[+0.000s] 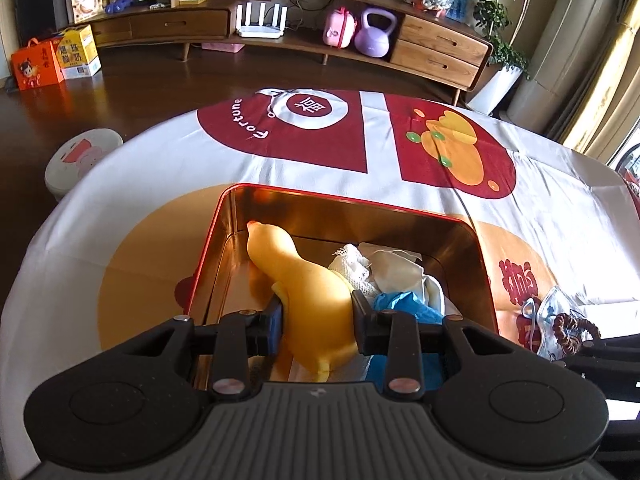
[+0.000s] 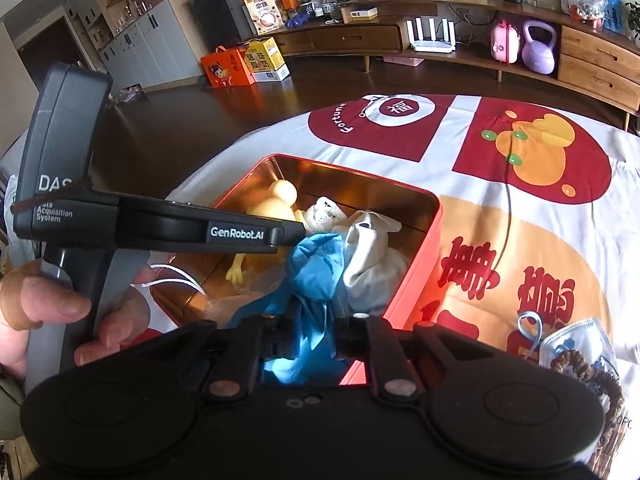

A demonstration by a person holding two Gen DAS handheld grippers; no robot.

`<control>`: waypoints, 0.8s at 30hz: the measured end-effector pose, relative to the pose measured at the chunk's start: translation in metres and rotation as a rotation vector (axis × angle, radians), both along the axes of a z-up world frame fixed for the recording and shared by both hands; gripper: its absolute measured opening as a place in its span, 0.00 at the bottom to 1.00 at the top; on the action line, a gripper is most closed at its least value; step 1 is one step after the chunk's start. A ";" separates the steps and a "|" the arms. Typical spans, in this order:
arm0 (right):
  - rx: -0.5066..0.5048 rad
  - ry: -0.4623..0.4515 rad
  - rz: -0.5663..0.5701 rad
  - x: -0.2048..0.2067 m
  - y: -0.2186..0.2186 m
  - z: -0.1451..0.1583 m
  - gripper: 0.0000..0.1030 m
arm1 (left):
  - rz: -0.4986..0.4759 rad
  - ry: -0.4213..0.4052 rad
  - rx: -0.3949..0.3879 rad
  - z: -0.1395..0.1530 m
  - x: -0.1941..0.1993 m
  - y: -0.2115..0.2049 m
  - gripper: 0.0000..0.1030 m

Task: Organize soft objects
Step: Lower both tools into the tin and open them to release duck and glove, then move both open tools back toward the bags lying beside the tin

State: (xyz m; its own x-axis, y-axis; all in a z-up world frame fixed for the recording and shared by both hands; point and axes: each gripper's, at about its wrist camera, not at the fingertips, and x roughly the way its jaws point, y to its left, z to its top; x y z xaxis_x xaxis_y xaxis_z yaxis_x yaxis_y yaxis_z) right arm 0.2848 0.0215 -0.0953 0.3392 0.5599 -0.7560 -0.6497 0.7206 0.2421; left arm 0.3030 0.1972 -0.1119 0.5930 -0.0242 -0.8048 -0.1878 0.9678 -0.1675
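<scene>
A red tin box [image 1: 216,248] with a shiny copper inside stands on the table; it also shows in the right wrist view [image 2: 424,248]. My left gripper [image 1: 318,316] is shut on a yellow rubber duck [image 1: 304,280] and holds it inside the box. My right gripper [image 2: 306,332] is shut on a blue glove [image 2: 316,268] over the box's near edge. White cloths [image 2: 368,248] and a mesh piece [image 1: 352,264] lie in the box. The left gripper's body [image 2: 160,228] reaches over the box in the right wrist view.
A face mask [image 2: 576,344] and a brown bead bracelet [image 2: 588,372] lie on the patterned tablecloth [image 1: 384,160] right of the box. Beyond the table are a wooden floor, a low TV cabinet [image 1: 436,52], gift boxes [image 1: 56,60] and a round stool [image 1: 80,156].
</scene>
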 end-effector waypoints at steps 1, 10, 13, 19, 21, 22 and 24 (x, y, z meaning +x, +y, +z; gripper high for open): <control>0.002 0.000 -0.004 0.000 -0.001 0.000 0.17 | 0.005 0.000 -0.005 0.000 -0.001 0.001 0.33; 0.013 0.008 -0.020 -0.001 -0.007 0.001 0.34 | 0.025 0.024 -0.026 0.003 -0.009 0.003 0.45; 0.011 0.003 -0.018 -0.004 -0.010 0.003 0.39 | 0.032 0.021 -0.032 0.006 -0.013 0.003 0.55; 0.024 -0.007 -0.023 -0.011 -0.016 0.010 0.46 | 0.041 -0.008 -0.042 0.018 -0.022 0.001 0.58; 0.032 -0.012 -0.025 -0.014 -0.019 0.015 0.49 | 0.040 -0.026 -0.043 0.024 -0.026 0.000 0.58; 0.037 -0.014 -0.024 -0.016 -0.021 0.017 0.49 | 0.040 -0.035 -0.043 0.027 -0.028 -0.001 0.58; 0.041 -0.023 -0.025 -0.019 -0.024 0.023 0.50 | 0.036 -0.052 -0.038 0.035 -0.032 -0.005 0.58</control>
State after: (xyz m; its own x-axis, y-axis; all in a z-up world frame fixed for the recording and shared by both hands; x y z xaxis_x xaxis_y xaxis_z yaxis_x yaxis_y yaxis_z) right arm 0.2657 -0.0028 -0.0724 0.3702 0.5810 -0.7248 -0.6372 0.7266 0.2570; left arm 0.2710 0.1923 -0.0773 0.6347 -0.0320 -0.7721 -0.2127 0.9533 -0.2144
